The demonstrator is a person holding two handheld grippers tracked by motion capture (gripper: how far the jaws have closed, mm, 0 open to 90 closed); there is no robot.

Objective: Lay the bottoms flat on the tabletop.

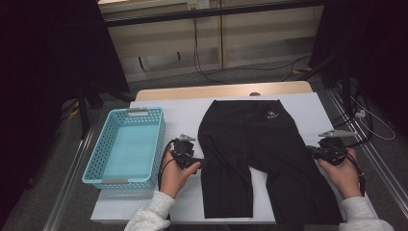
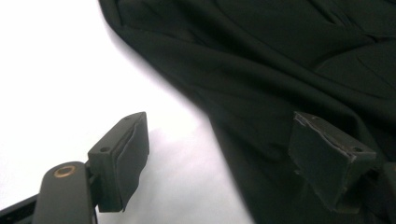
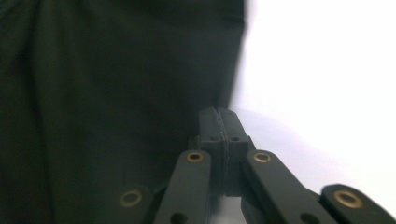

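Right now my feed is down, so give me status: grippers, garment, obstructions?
Left gripper open at black fabric shorts edge. Right gripper shut beside opposite edge. Nothing blocking.

High view: fixed above the person's side, facing forward and down; takes in the whole white table [image 1: 183, 115], the blue basket [image 1: 126, 147], the black shorts [image 1: 260, 159] and the floor beyond; farthest of the three. Left gripper view: rides on the left gripper [image 1: 188, 156], very close to the tabletop, looking along its jaws at the shorts' edge [image 2: 261, 70]. Right gripper view: rides on the right gripper [image 1: 321, 151], equally low and close, facing the opposite edge of the shorts [image 3: 116, 93]. All three views share the shorts and the white surface.
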